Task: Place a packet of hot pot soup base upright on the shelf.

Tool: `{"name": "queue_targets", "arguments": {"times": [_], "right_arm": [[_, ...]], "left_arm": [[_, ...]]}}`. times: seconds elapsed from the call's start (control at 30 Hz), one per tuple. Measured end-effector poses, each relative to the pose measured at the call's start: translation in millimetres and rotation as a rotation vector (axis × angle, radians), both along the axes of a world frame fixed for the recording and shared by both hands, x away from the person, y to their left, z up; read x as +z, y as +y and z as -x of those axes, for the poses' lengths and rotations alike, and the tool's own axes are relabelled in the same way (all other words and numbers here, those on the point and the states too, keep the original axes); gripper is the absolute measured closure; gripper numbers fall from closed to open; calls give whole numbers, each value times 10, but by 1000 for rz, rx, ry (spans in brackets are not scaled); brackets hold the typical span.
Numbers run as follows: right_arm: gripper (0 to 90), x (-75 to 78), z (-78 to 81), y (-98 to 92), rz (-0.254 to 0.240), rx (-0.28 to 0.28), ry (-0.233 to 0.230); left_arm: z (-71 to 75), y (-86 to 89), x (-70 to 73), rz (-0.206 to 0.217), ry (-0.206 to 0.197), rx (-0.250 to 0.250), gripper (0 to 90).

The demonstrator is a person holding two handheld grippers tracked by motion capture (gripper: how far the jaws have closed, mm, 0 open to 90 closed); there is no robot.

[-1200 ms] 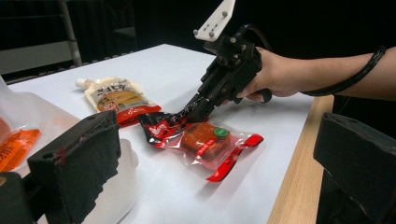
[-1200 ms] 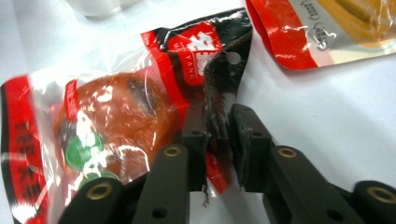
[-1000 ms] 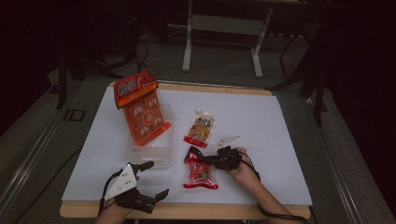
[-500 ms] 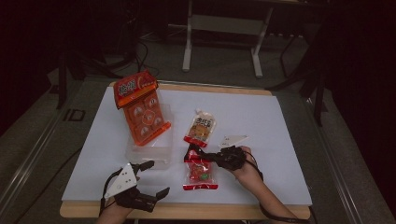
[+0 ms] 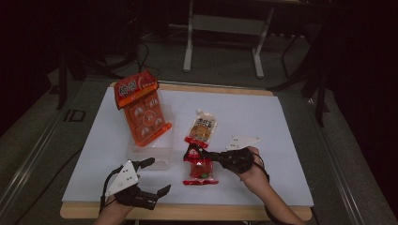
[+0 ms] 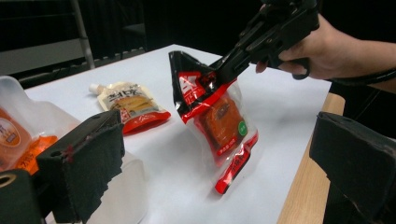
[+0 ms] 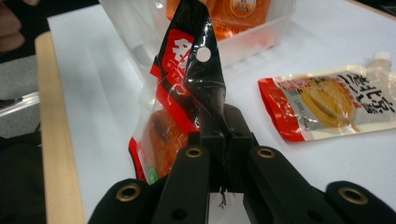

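While the left gripper (image 5: 152,177) rests near the table's front edge with its jaws standing well apart and nothing between them, the work is being done on the other side. Just beyond it sits the clear plastic tub (image 5: 157,157), with the orange multi-pack (image 5: 143,112) leaning out of its far end.

Right of the tub: the red snack packet (image 5: 199,166), pinched at its black top corner by the right gripper (image 5: 196,152), jaws clamped together on the film. In the left gripper view the packet (image 6: 217,116) hangs tilted from that grip, its bottom seam touching or just clear of the white sheet; I cannot tell which. Farther back lies the yellow spout pouch (image 5: 202,129), flat and untouched.

Step in hand, as I judge it: lifting the packet off the table, probably for transfer into the tub. Next move calls for raising it fully clear, carrying it left over the near rim, then letting go inside; the grip is on thin film at one corner only, so swing or slip is a risk.

Versus a second ago: the packet then lay flat, and the right gripper sat lower beside it. It now stands raised at its top end. Left gripper unchanged.
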State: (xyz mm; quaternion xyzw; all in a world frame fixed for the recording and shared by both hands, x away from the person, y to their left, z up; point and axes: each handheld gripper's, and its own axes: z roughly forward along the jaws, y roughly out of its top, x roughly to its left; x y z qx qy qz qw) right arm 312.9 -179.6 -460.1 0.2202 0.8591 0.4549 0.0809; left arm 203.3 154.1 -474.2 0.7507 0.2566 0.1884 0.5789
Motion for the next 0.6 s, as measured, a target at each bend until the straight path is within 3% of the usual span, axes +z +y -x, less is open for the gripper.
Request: {"name": "queue_targets", "arguments": {"times": [0.1,0.3,0.43,0.6], "right_arm": [[895,58,43,-19,-14,4,-13],[895,149,127,-55,-27,15,-35],[895,179,168,-73,-35,19,-39],[894,229,218,-71,-48,32,-49]], "left_arm": [[-13,-27,28,-27,-4,-5,41],[-81,-64,65,-16,22,-34,41],[-147,-125,97,-33,27,-47,51],[-274,-202,173,-43,38,-51,122]]}}
